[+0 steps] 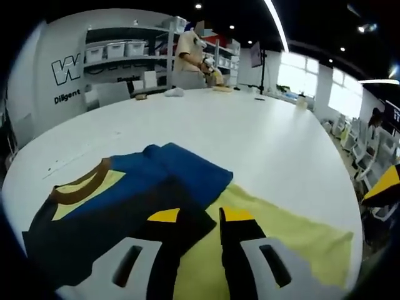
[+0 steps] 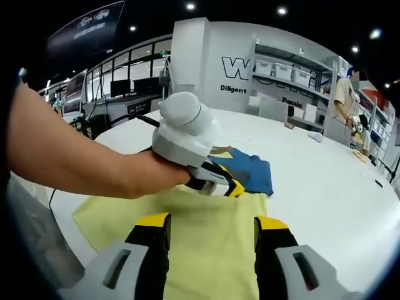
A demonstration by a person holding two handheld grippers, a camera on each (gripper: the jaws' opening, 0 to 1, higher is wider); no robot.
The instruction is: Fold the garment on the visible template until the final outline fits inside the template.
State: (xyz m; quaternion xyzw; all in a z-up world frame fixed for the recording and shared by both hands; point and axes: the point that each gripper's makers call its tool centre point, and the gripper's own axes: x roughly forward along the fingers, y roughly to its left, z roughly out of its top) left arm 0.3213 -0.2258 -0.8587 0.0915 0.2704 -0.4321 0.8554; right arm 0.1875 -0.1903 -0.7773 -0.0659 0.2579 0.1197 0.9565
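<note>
We see shirt (image 1: pixel 125 200) partly folded on yellow template (image 1: pixel 281 237); folding unfinished. Left gripper (image 1: pixel 199 217) jaws spread above shirt, right gripper (image 2: pixel 212 226) jaws spread, empty.

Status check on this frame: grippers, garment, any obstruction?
Left gripper open over garment. Right gripper open above yellow template. Garment partly folded, lying across template edge. Nothing blocking.

Lab or workshop: storage-bin shelving (image 1: pixel 119 50), big white worktable (image 1: pixel 250 131).

White table (image 1: pixel 262 134) carries yellow template sheet (image 1: pixel 275 240); blue-and-black garment (image 1: pixel 125 206) lies partly over sheet.
</note>
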